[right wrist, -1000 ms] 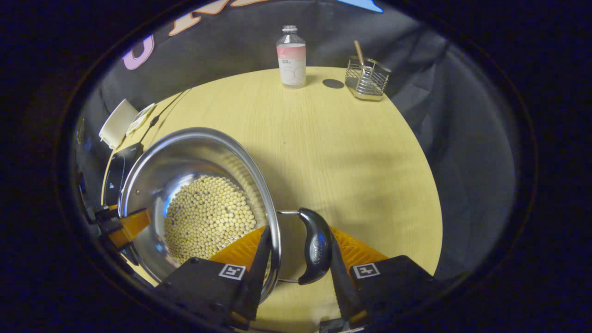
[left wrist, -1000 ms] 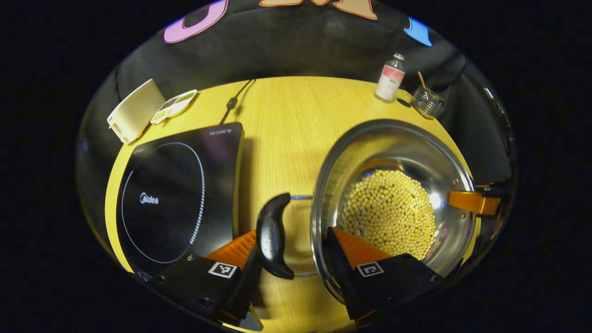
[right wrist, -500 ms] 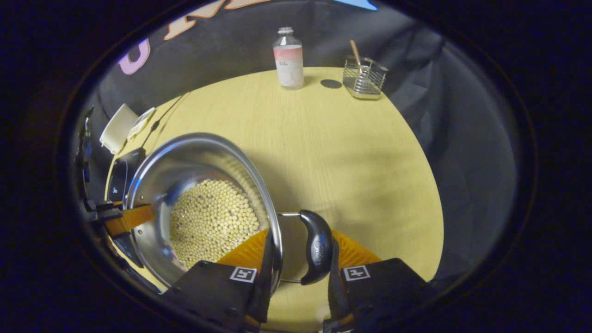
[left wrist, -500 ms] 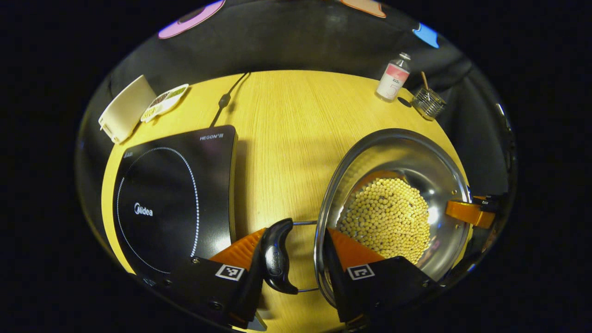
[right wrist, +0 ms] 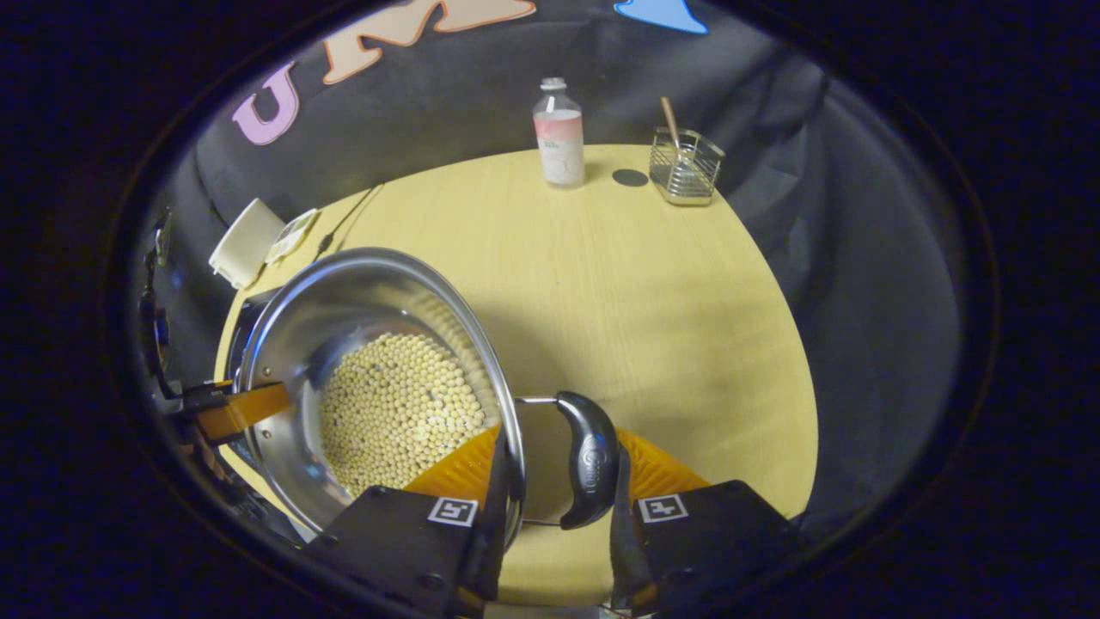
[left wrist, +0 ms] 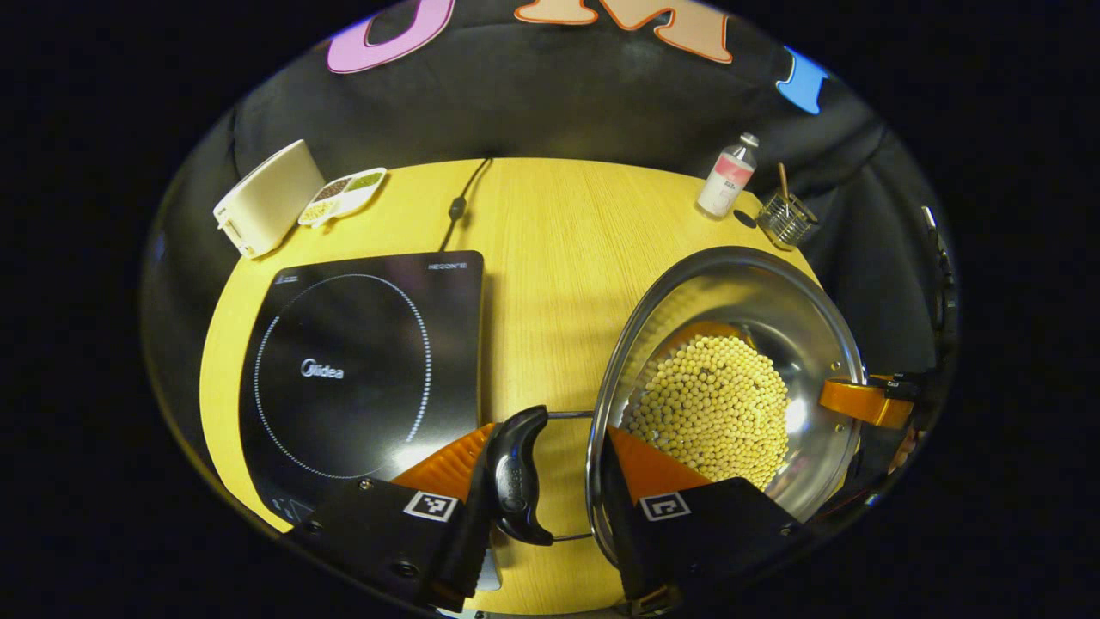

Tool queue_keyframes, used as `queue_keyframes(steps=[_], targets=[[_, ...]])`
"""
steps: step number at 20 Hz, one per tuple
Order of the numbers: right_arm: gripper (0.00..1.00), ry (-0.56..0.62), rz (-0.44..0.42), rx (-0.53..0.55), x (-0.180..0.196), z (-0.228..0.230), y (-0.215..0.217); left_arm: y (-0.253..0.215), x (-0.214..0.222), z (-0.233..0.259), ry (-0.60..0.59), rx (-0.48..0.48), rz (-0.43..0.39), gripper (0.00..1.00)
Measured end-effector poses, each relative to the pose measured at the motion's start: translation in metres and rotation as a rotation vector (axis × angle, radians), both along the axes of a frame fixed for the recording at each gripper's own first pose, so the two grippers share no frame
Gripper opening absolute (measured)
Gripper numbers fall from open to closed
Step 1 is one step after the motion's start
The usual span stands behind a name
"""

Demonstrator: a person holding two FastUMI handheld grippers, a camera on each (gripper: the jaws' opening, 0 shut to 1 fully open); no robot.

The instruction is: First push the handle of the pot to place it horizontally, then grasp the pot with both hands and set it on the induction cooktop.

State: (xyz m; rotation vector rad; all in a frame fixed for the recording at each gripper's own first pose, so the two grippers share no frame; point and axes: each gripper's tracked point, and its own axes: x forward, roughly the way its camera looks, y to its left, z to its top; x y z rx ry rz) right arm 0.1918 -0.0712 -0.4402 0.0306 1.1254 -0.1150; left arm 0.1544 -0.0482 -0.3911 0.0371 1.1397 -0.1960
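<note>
Lifted and edging leftward since a second ago, your steel pot of soybeans (left wrist: 730, 387) hangs right of the induction cooktop (left wrist: 365, 370), left gripper (left wrist: 550, 481) and right gripper (right wrist: 554, 490) each clamped on a side handle.

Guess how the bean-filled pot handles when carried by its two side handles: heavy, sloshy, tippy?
Likely heavy: the steel pot holds a thick layer of beans. The loose beans would probably slide toward any low side. The black handle hangs on a thin wire loop, so it may pivot in the left gripper.
</note>
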Motion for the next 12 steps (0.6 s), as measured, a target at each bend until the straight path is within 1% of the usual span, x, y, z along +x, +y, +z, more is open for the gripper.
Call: queue_keyframes(steps=[2,4,8,10,12], targets=[[0.53,-0.014,0.012,0.015,0.001,-0.006,0.001,0.011,-0.004,0.017,-0.023,0.016,0.009,0.62],[0.53,-0.028,0.039,0.026,0.001,-0.007,0.000,0.025,-0.008,0.032,-0.038,0.021,0.036,0.63],[0.53,-0.049,0.093,0.057,0.006,-0.015,-0.002,0.063,-0.014,0.057,-0.074,0.049,0.072,0.62],[0.53,-0.056,0.089,0.065,0.005,-0.018,-0.003,0.081,-0.013,0.065,-0.096,0.054,0.074,0.63],[0.53,-0.077,0.090,0.045,0.003,-0.017,-0.001,0.099,-0.008,0.070,-0.111,0.043,0.059,0.63]])
